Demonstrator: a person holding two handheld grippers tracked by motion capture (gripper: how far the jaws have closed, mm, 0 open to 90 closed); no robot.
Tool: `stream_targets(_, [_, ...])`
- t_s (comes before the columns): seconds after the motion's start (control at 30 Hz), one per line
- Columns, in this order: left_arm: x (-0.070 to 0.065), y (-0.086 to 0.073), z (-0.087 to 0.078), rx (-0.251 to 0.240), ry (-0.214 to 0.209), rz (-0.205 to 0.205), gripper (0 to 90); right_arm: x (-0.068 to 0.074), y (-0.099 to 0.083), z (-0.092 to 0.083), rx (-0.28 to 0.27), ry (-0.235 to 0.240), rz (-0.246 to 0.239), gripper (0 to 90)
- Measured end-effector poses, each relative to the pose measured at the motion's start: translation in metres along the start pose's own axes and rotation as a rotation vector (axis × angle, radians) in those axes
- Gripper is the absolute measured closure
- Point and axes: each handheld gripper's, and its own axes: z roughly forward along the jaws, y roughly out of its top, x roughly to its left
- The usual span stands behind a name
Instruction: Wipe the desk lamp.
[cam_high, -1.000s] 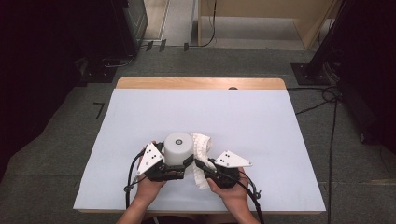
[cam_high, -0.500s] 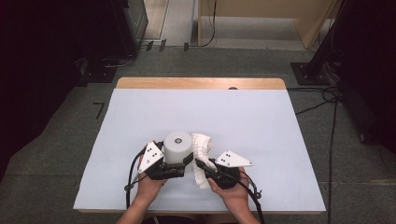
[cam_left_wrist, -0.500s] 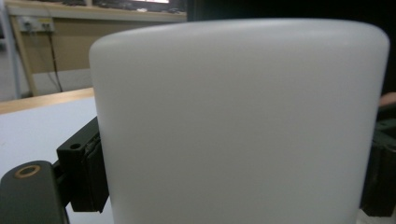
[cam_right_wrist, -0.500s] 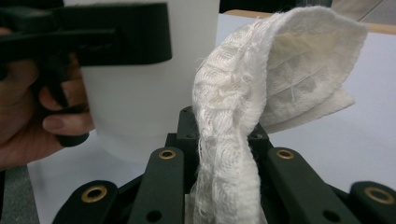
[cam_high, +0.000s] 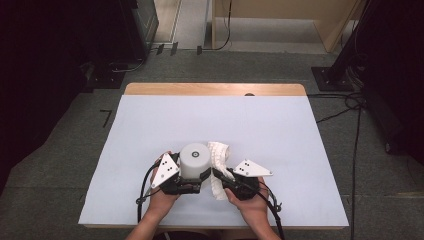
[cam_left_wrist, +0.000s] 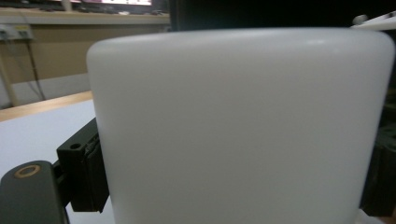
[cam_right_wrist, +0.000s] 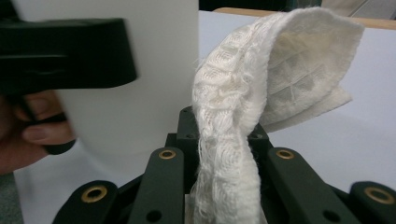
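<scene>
White tabletop (cam_high: 300, 150) lay bare around both hands. Left gripper (cam_high: 192, 186) clamped the rigid, smooth white canister (cam_high: 195, 159) between its jaws; right gripper (cam_right_wrist: 219, 158) pinched the limp woven cloth (cam_right_wrist: 243, 93), likely light and best held at its edge.

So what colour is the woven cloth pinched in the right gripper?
Off-white, with a woven waffle texture; clearest in the right gripper view.

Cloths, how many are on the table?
1. The cloth stands bunched up just right of the white tub, pinched in the right gripper. More cloth could be hidden behind the tub.
</scene>
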Motion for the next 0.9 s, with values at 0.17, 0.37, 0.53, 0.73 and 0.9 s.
stream_targets(0.17, [0.022,-0.015,0.006,0.047,0.11,-0.046,8.5,0.002,0.001,-0.002,0.007,-0.012,-0.014,75.5])
stream_targets(0.37, [0.023,-0.027,0.009,0.087,0.134,0.024,8.4,-0.008,0.002,-0.006,0.0,-0.048,0.005,75.5])
stream_targets(0.53, [0.019,-0.037,0.006,0.106,0.145,0.058,8.3,-0.012,0.003,-0.008,-0.007,-0.056,0.007,75.5])
stream_targets(0.73, [0.016,-0.039,0.002,0.138,0.161,0.059,7.2,-0.014,0.002,-0.008,-0.006,-0.062,0.008,75.5])
stream_targets(0.9, [0.013,-0.038,-0.001,0.159,0.199,0.042,0.9,-0.014,0.002,-0.008,-0.005,-0.064,0.007,75.5])
